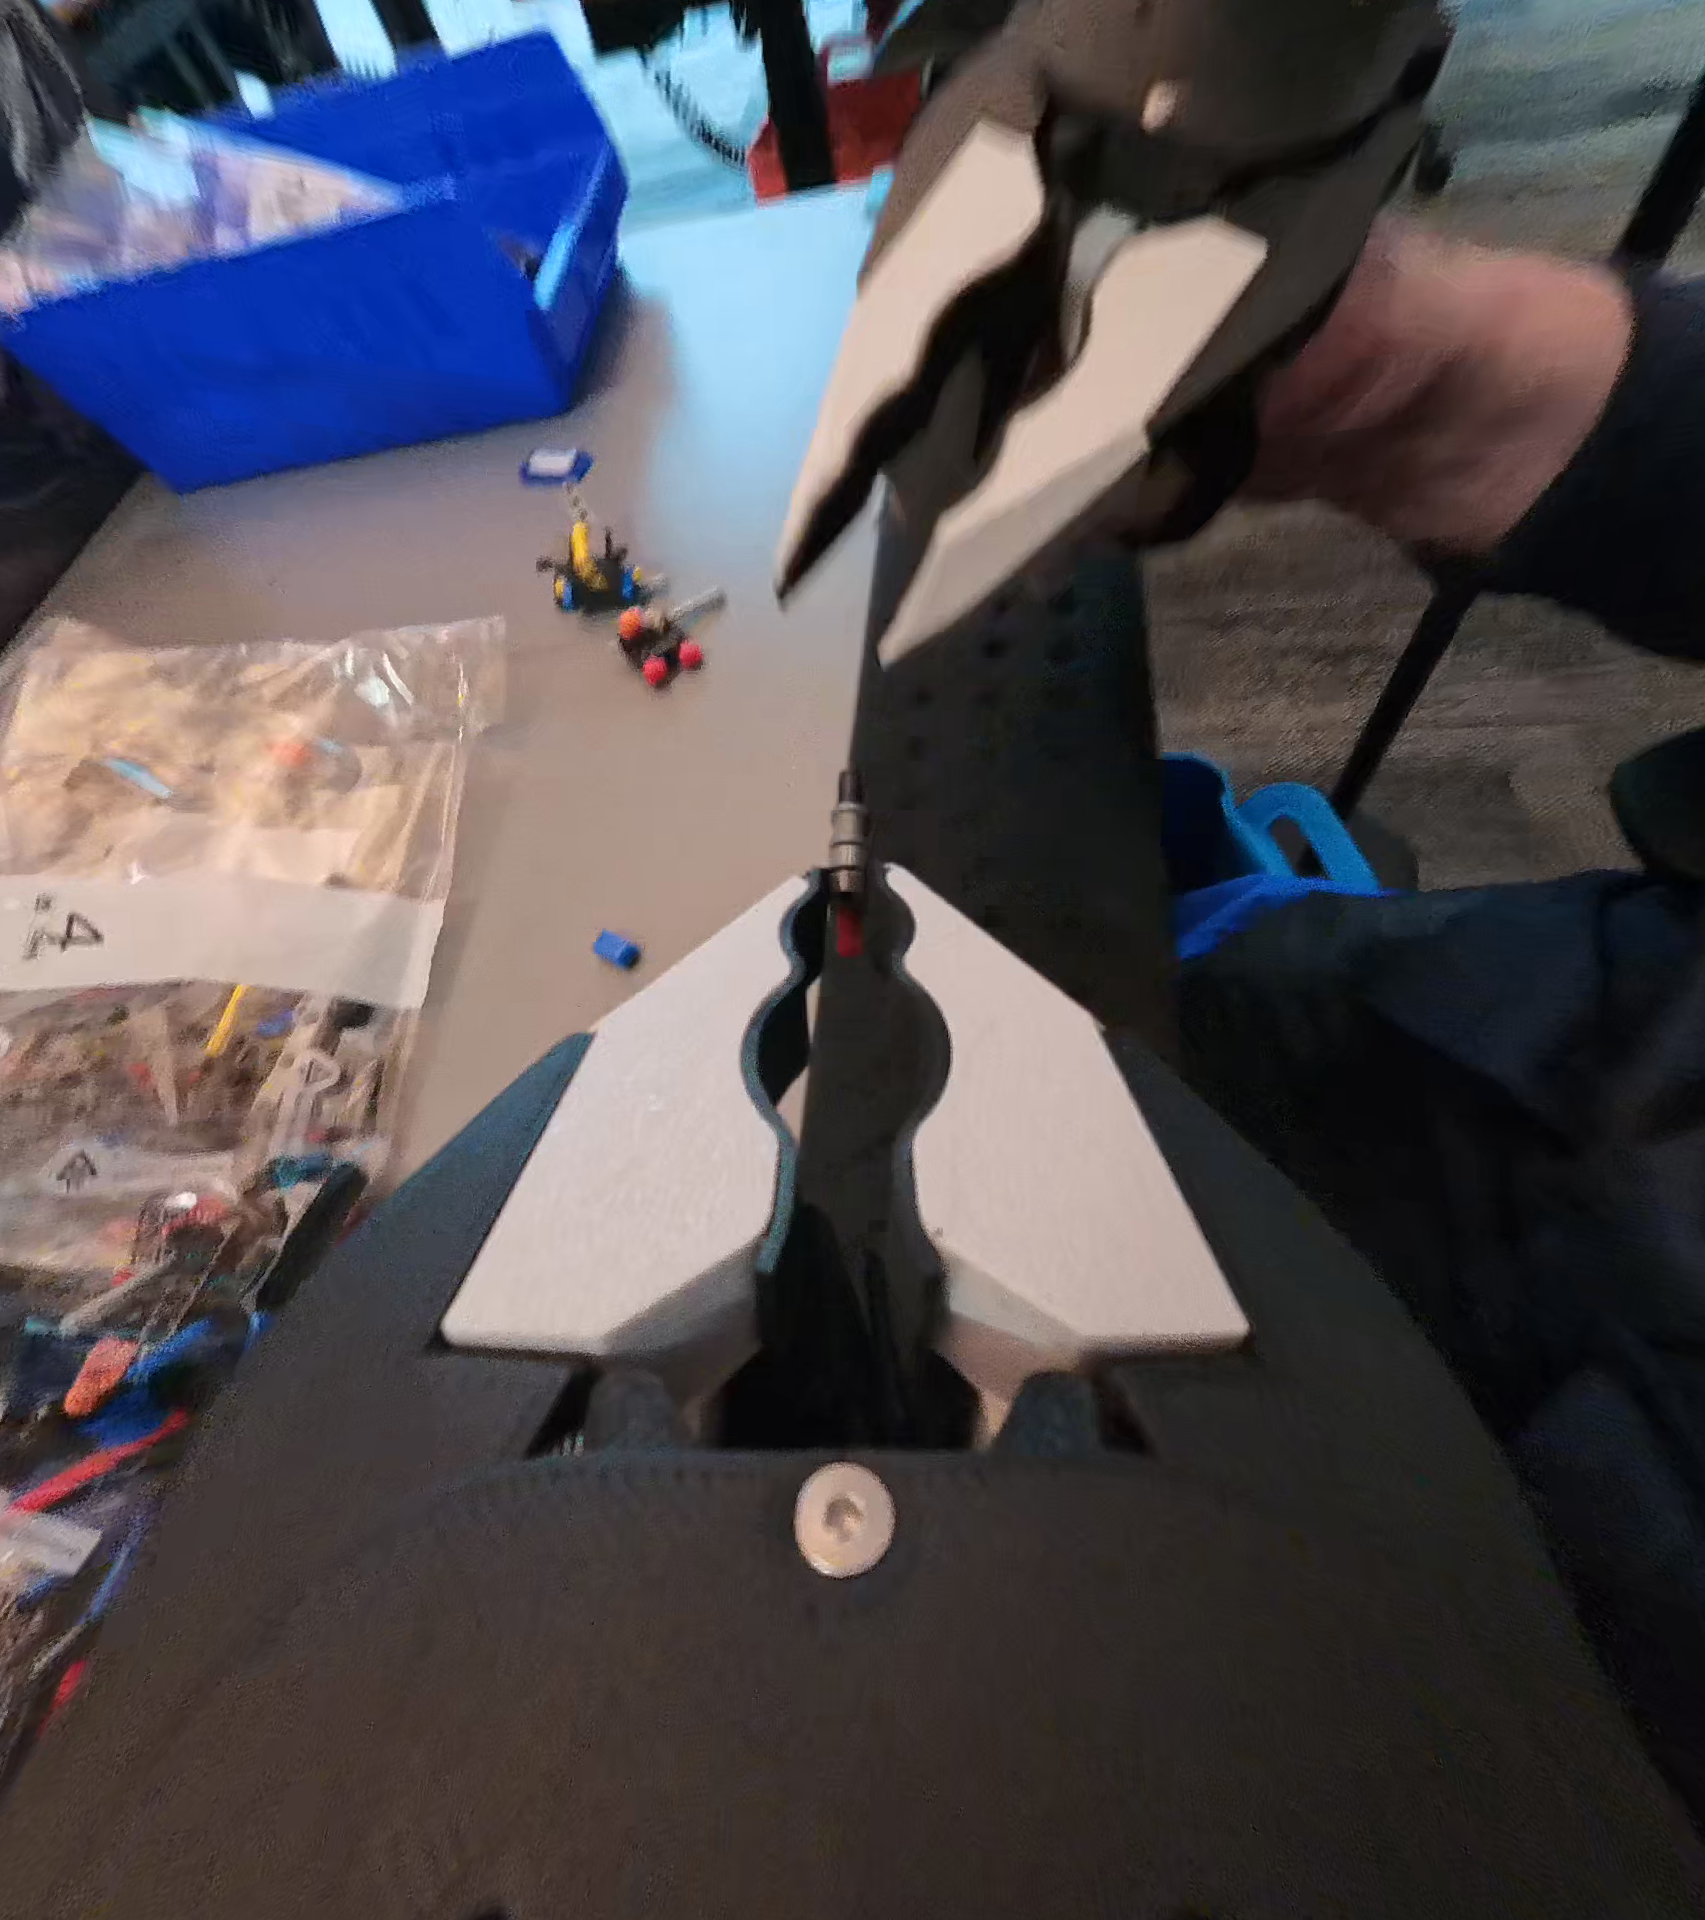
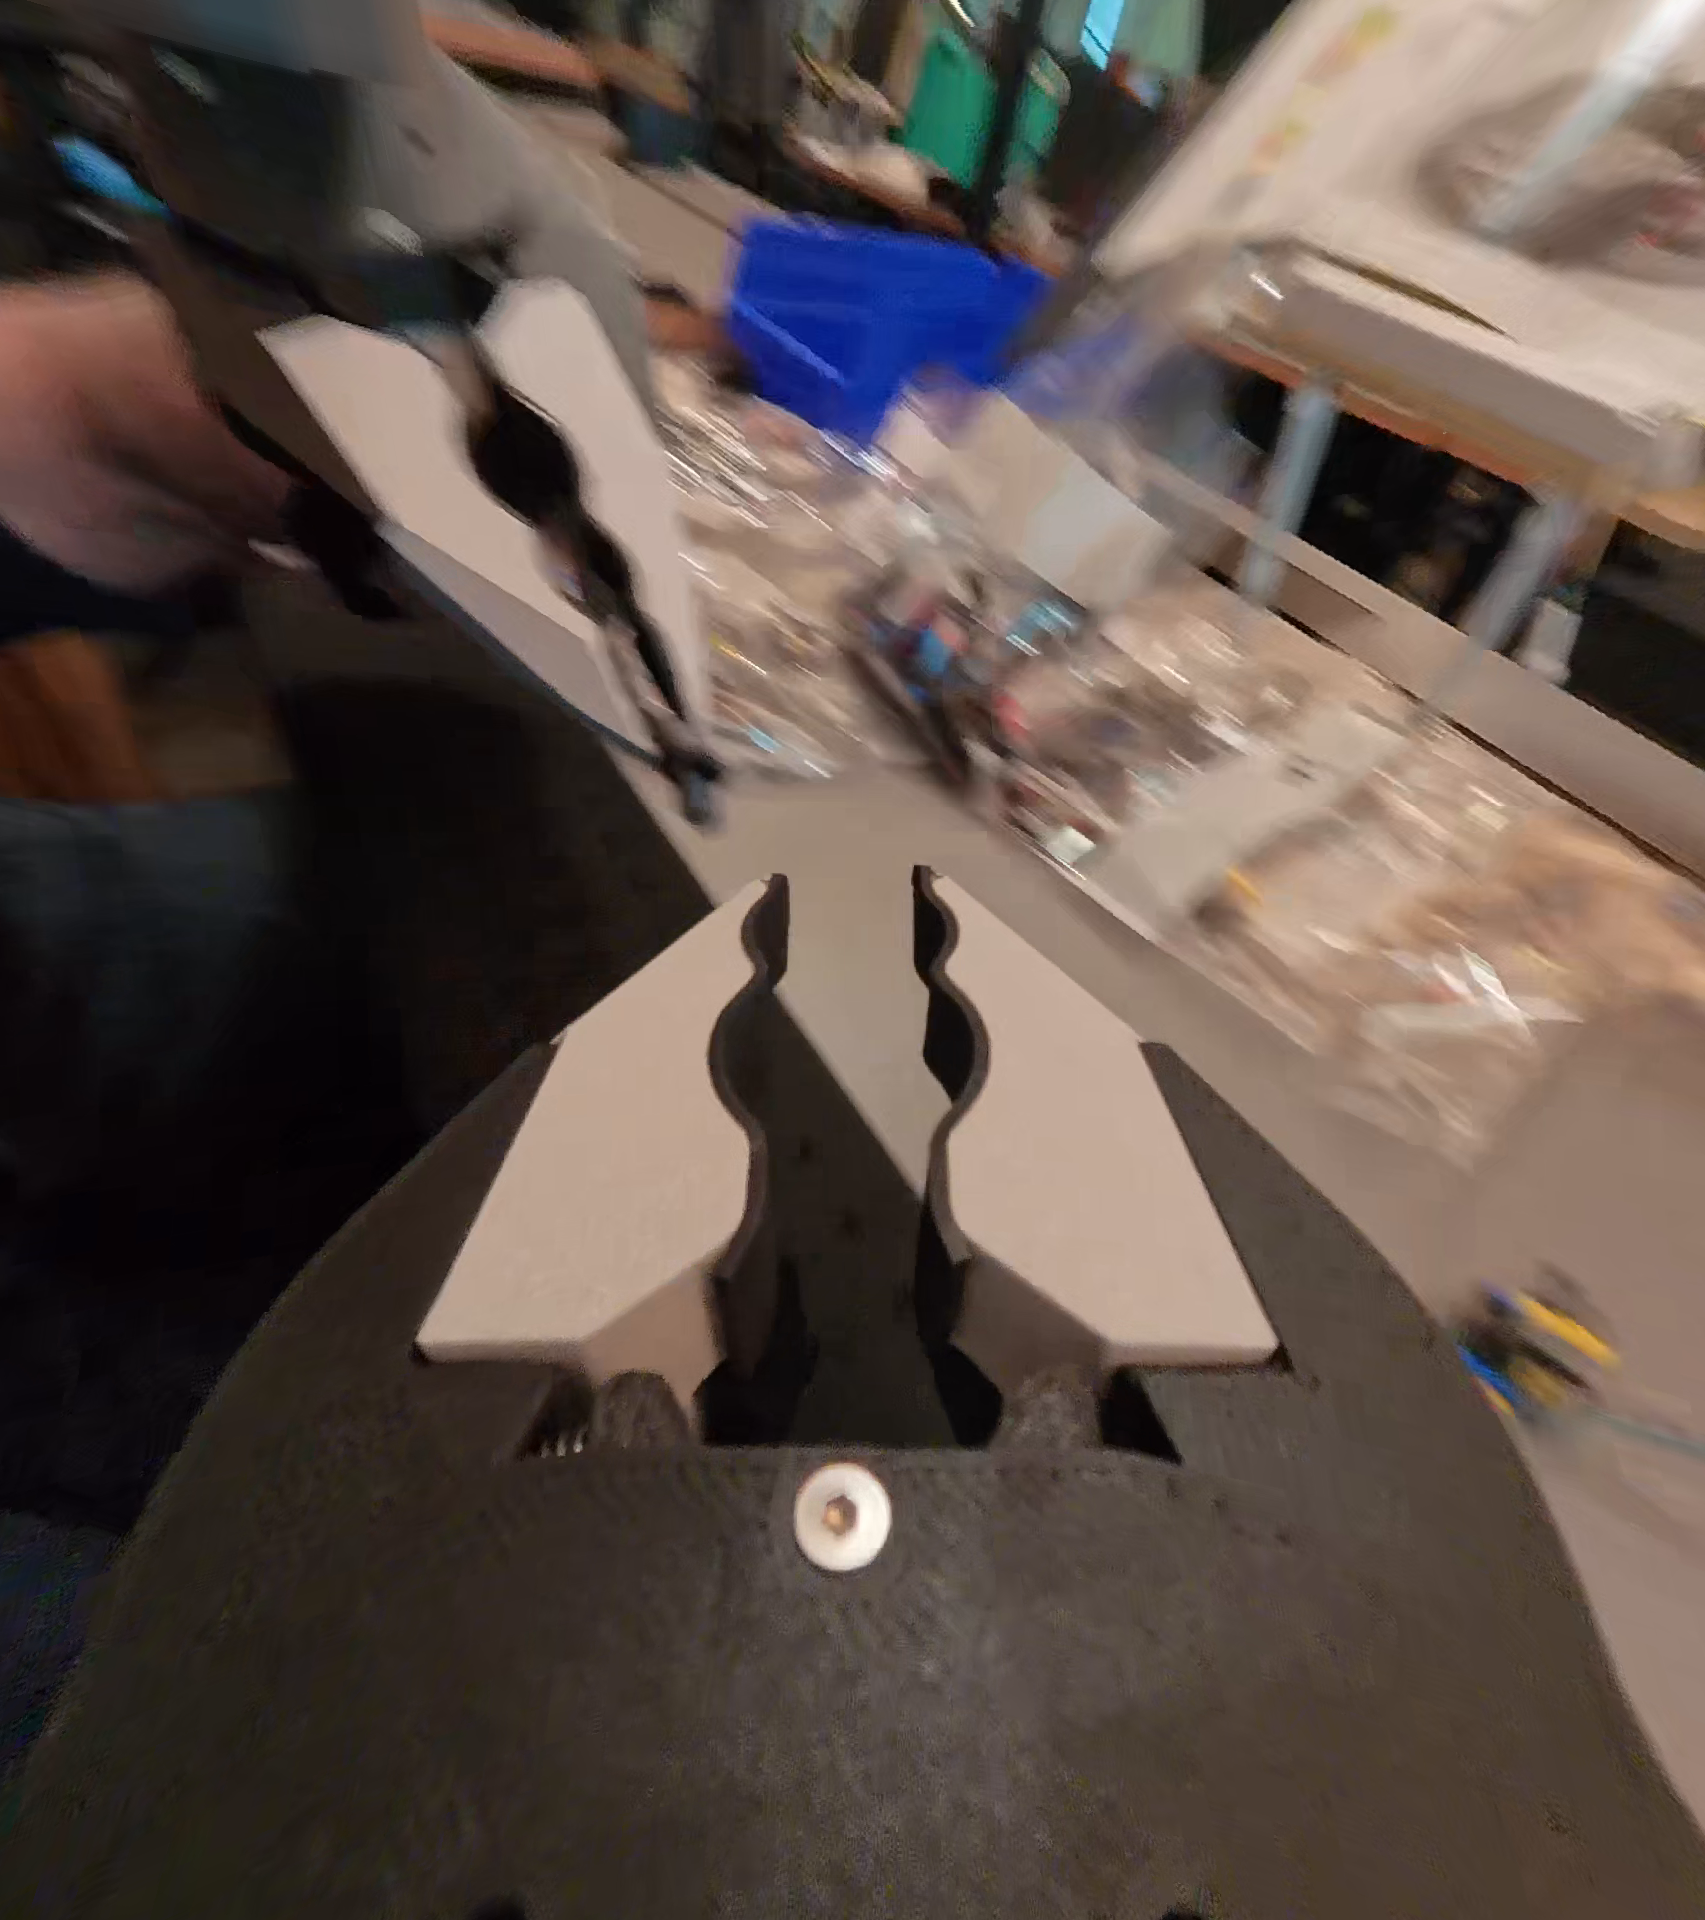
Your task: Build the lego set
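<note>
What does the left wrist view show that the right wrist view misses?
Only the left wrist view: a small grey-and-red piece pinched in the left gripper, a loose blue brick and a red-wheeled mini build. Only the right wrist view: the right gripper seen from behind, fingers apart and empty, and a neighbouring table. Both share the blue bin, the bags of parts and the yellow-and-blue build.

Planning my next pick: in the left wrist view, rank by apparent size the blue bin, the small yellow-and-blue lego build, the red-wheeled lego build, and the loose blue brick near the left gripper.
1. blue bin, far the largest
2. yellow-and-blue lego build and red-wheeled lego build: look about alike, not ranked
3. loose blue brick, smallest, though nearest the camera
</note>
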